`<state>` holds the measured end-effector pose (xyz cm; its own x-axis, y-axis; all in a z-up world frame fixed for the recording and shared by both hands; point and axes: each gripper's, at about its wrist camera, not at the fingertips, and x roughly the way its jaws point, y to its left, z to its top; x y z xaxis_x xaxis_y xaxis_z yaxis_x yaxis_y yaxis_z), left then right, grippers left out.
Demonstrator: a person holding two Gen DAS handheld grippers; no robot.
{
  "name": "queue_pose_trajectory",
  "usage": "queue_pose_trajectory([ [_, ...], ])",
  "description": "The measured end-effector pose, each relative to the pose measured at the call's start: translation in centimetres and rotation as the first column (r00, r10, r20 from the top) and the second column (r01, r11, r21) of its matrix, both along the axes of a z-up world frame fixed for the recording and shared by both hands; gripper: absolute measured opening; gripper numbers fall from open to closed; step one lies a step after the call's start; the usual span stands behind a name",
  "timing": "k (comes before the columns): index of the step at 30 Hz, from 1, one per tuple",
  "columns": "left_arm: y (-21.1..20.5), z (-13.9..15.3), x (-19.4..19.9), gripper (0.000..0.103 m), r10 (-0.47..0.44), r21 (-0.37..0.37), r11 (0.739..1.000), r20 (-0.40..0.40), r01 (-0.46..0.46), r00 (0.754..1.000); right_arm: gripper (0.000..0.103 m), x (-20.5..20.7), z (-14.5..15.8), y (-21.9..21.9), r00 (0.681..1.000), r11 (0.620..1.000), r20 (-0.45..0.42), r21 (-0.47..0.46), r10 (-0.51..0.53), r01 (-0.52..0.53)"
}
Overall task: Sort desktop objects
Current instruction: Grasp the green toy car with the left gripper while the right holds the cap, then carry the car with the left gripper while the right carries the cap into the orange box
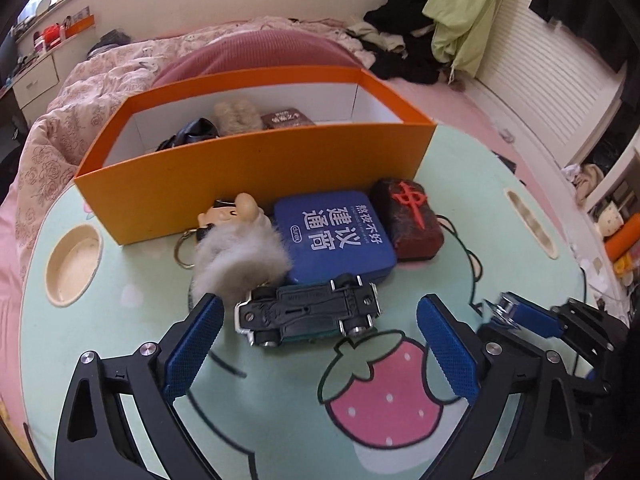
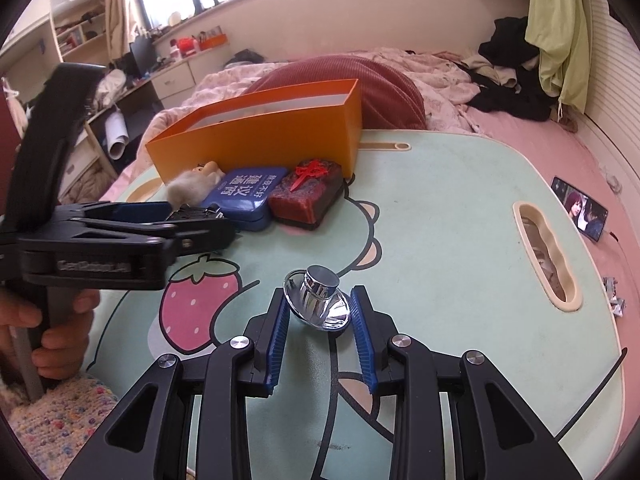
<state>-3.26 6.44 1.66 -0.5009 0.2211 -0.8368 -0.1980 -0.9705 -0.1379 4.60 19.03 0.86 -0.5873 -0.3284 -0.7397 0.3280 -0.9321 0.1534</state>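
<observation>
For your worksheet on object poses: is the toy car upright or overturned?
Overturned: the toy car shows its black chassis and wheels facing upward.

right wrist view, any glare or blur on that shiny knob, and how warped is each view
Right wrist view: the chrome knob between the right gripper pads mirrors bright window light but stays sharp. Both views bow at the edges with dark corners. Left wrist view: the toy car looks crisp, and the orange box front wall curves from the fisheye.
</observation>
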Motion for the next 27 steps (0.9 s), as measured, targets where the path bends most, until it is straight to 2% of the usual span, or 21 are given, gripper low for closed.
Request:
queue_pose_trajectory([
  [1, 0.1, -0.2, -0.2, 0.082, 0.004, -0.002, 1.000, 0.006, -0.004, 1.000, 0.030, 0.0, 0.0, 0.0, 1.000, 1.000, 0.000, 0.000, 0.000, 0.000],
  [2, 0.1, -0.4, -0.3, 0.074, 0.012, -0.010, 1.000, 0.015, -0.012, 1.000, 0.030, 0.0, 0.0, 0.0, 1.000, 1.000, 0.000, 0.001, 0.000, 0.000],
  [3, 0.0, -0.3, -0.1, 0.073, 0.011, -0.006, 1.000, 0.016, -0.011, 1.000, 0.030, 0.0, 0.0, 0.0, 1.000, 1.000, 0.000, 0.000, 0.000, 0.000],
  [10, -1.7, 0.8, 4.3, 0.073, -0.069, 0.008, 0.998, -0.019, 0.069, 0.997, 0.030, 0.0, 0.0, 0.0, 1.000, 1.000, -0.001, 0.002, -0.001, 0.001],
  [15, -3.5, 1.5, 7.3, 0.073, -0.043, -0.009, 0.999, -0.079, 0.042, 0.996, 0.030, 0.0, 0.0, 0.0, 1.000, 1.000, -0.002, 0.004, -0.001, 0.001],
  [17, -4.1, 1.3, 7.7, 0.073, -0.021, -0.010, 1.000, -0.100, 0.020, 0.995, 0.030, 0.0, 0.0, 0.0, 1.000, 1.000, -0.002, 0.006, -0.001, 0.001],
  [21, -4.5, 0.8, 7.4, 0.073, -0.018, 0.022, 1.000, -0.083, 0.020, 0.996, 0.029, 0.1, 0.1, 0.0, 1.000, 1.000, -0.006, 0.021, 0.001, -0.001],
  [27, -4.6, 1.8, 7.7, 0.073, -0.014, 0.013, 1.000, -0.125, 0.015, 0.992, 0.029, -0.2, 1.1, -0.4, 1.000, 1.000, -0.015, 0.023, 0.014, -0.013],
])
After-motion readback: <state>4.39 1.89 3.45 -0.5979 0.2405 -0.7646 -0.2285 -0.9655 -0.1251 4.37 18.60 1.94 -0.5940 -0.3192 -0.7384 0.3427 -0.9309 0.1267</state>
